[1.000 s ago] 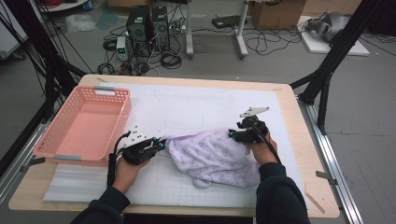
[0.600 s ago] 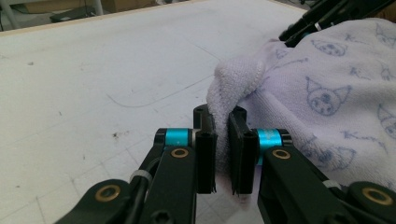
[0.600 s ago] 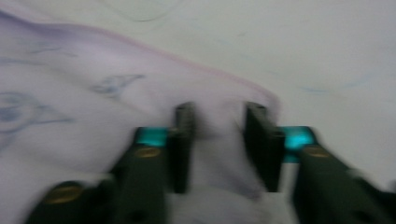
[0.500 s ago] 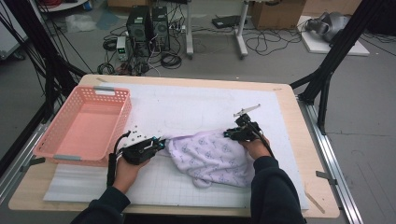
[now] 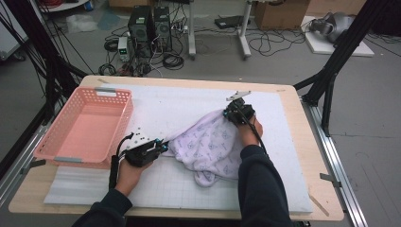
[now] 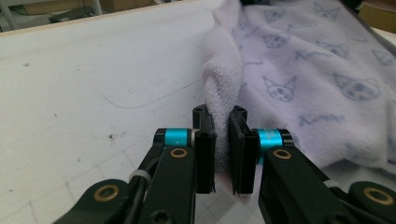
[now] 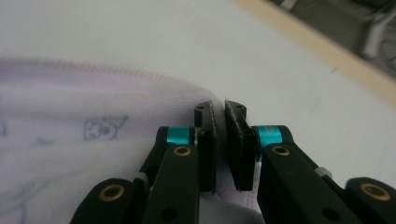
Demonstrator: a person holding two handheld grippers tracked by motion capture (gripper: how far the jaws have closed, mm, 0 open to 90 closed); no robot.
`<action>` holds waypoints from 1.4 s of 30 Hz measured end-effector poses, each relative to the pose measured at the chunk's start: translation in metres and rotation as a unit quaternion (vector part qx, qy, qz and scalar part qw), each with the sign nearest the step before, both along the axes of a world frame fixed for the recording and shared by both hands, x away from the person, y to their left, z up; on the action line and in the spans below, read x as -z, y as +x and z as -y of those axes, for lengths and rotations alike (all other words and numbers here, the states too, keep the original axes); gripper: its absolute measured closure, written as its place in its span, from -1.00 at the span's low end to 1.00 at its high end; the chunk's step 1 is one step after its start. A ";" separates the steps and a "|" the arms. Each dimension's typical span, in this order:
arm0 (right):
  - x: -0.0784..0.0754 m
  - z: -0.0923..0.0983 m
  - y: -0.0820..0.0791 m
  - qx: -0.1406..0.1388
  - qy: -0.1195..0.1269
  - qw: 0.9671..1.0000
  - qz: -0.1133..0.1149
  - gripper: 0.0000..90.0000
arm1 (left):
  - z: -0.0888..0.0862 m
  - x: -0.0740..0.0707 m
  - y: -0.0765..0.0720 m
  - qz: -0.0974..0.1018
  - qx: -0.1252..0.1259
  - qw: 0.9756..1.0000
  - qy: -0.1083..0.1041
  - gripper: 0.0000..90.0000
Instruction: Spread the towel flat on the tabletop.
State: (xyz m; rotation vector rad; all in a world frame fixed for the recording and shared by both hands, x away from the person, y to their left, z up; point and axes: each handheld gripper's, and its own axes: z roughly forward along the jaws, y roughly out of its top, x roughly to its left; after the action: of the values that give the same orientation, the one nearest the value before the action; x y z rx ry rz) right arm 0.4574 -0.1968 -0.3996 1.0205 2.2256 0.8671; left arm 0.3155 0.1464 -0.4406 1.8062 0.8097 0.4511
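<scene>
Your left gripper is clamped on the towel: in the left gripper view a twisted roll of white terry sits pinched between the two pads, with the printed cloth spreading away to the right. Your right gripper has just been closing, and its jaws now stand nearly together on the far edge of the towel; in the right gripper view a thin fold of the cloth runs down between the pads, with the pink-stitched hem curving off to the left.

From the high view, the towel lies on the white mat in the middle of the table, stretched between your two grippers, one end at your left gripper near the table's front, the other at your right gripper farther back. Its lower part bunches up beside your right sleeve. Your pink basket sits at the left of the mat, just beside your left hand and apart from the towel.
</scene>
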 end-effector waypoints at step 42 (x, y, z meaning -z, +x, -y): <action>0.002 0.011 -0.117 -0.165 0.046 0.985 0.002 1.00 | -0.004 -0.002 0.003 -0.021 -0.032 0.999 -0.021 -0.05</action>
State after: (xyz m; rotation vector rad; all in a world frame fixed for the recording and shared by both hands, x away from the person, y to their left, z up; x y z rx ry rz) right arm 0.3405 -0.2075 -0.4012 0.6958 2.4091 1.1197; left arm 0.3187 0.1509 -0.4383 1.7586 0.9016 0.4364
